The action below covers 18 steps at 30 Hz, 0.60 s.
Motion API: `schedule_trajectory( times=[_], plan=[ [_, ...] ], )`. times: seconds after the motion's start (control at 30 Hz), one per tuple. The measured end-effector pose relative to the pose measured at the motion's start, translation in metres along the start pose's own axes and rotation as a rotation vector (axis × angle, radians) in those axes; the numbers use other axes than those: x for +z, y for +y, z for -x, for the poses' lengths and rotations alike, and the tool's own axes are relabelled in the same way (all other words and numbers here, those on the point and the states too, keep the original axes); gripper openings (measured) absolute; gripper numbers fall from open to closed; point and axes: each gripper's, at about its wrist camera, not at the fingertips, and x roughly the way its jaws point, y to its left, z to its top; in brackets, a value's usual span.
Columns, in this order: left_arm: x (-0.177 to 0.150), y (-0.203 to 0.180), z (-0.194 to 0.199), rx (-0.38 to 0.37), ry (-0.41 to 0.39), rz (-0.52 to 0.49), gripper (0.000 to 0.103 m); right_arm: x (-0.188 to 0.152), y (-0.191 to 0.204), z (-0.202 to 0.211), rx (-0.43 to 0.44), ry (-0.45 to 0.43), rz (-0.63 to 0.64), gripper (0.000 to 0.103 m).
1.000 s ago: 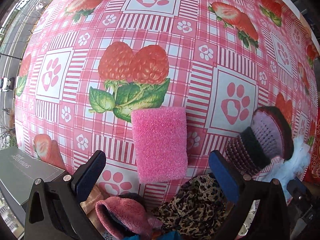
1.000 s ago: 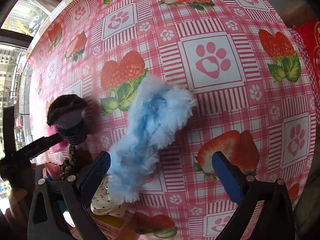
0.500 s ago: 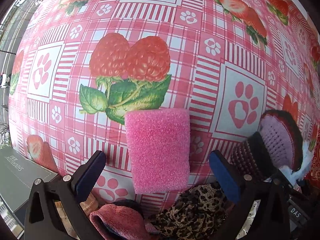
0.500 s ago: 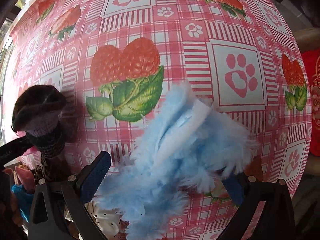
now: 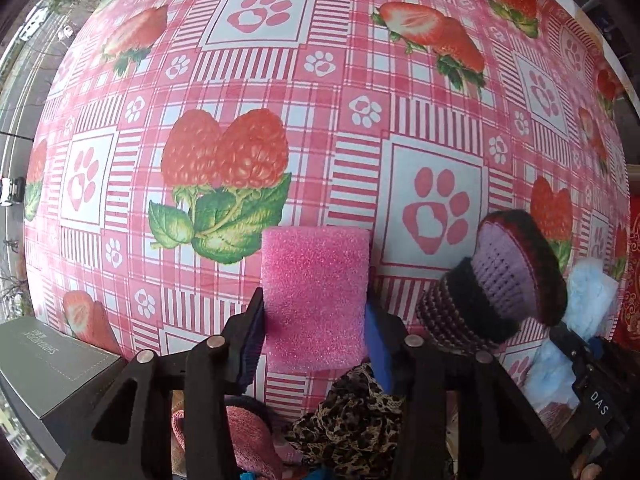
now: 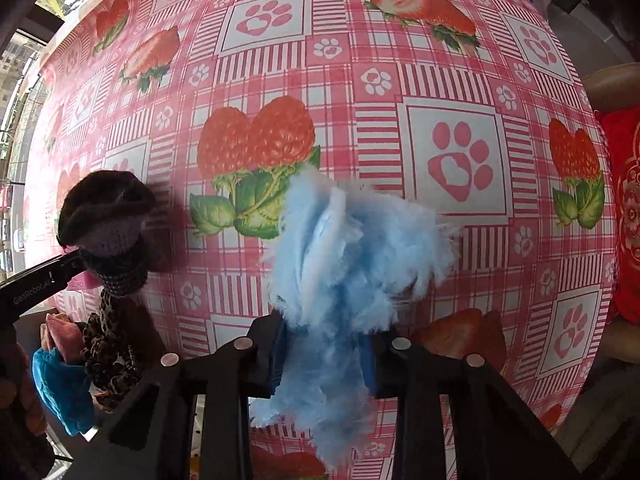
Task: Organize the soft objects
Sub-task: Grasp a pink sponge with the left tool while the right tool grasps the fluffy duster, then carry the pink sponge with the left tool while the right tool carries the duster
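Left gripper point(image 5: 316, 340), pointing down, jaws just closed in from wide, pads now pressing both sides of the pink sponge point(image 5: 316, 296) — clamped on its near half. Right gripper point(image 6: 324, 354), likewise pointing down, jaws just snapped nearly together, pinching the fluffy blue cloth point(image 6: 344, 248), fibres bunched between the pads and spilling out above and below.

Nearest the table's front edge, a heap of soft things: leopard-print fabric point(image 5: 352, 424), a pink terry piece point(image 5: 248, 444), a teal cloth point(image 6: 60, 392). At the front left corner, a grey box point(image 5: 44, 368). Just beside the sponge on its right, a knitted purple-and-black item point(image 5: 504, 280), touching the heap; past that, the blue cloth again, pale at the frame's right.

Beyond the grippers — the pink checked tablecloth point(image 5: 280, 80) with raspberries, strawberries and paw prints, running to the far edge. Off the right edge, a red cushion point(image 6: 624, 216).
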Motion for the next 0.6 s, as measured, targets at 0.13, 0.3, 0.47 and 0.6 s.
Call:
schedule_trajectory(
  times=[0.13, 0.3, 0.47, 0.6],
  plan=[
    [-0.007, -0.004, 0.02, -0.013, -0.059, -0.039, 0.049, 0.0, -0.004, 0.018, 0.076, -0.021, 0.004, 0.03],
    [-0.021, -0.01, 0.059, -0.025, -0.139, -0.078, 0.049, -0.005, -0.005, 0.048, 0.139, -0.066, -0.005, 0.03],
    [-0.044, -0.008, 0.102, -0.036, -0.222, -0.121, 0.049, -0.015, 0.0, 0.084, 0.169, -0.116, 0.032, 0.03],
    [-0.069, 0.007, 0.121, -0.052, -0.28, -0.14, 0.049, -0.031, 0.01, 0.108, 0.191, -0.137, 0.065, 0.03]
  ],
)
